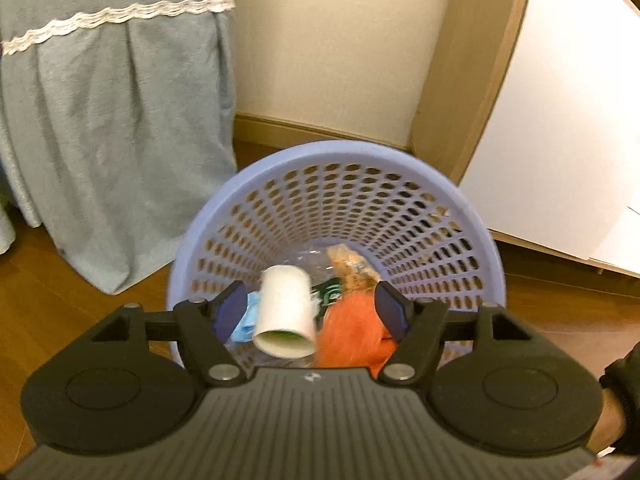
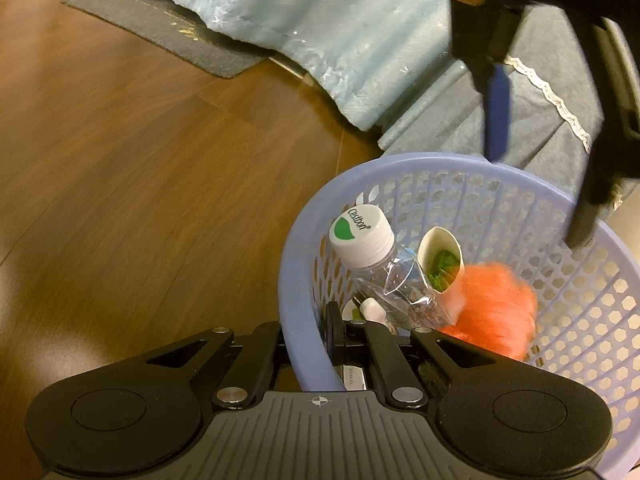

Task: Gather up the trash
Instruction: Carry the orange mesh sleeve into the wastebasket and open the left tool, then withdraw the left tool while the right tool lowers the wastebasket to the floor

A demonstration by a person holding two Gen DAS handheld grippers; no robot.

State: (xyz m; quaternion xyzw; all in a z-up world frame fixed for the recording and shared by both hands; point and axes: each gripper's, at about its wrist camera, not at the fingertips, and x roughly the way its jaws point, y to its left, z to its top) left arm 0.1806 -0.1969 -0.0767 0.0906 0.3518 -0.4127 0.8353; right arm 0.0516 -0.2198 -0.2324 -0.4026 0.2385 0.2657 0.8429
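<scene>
A lilac perforated basket point(image 1: 440, 184) stands on the wooden floor. My left gripper point(image 1: 312, 308) hovers over it, open. A white paper cup point(image 1: 285, 312) lies on its side between the blue pads point(image 1: 230, 308), touching neither. In the right wrist view the cup point(image 2: 434, 248) is inside the basket point(image 2: 568, 320) with green scraps in it. It lies beside an orange fluffy piece point(image 2: 496, 304) and a clear bottle point(image 2: 362, 238) with a white cap. My right gripper point(image 2: 330, 322) is shut on the basket's near rim. The left gripper point(image 2: 538, 200) shows above the basket's far side.
A grey-blue skirted cloth point(image 1: 112, 128) hangs left of the basket; a cream wall and wooden-edged white panel point(image 1: 560, 120) stand behind and right. A dark mat point(image 2: 160, 28) and pale blue fabric point(image 2: 320, 20) lie on the floor. A hand point(image 1: 620, 412) holds the left gripper.
</scene>
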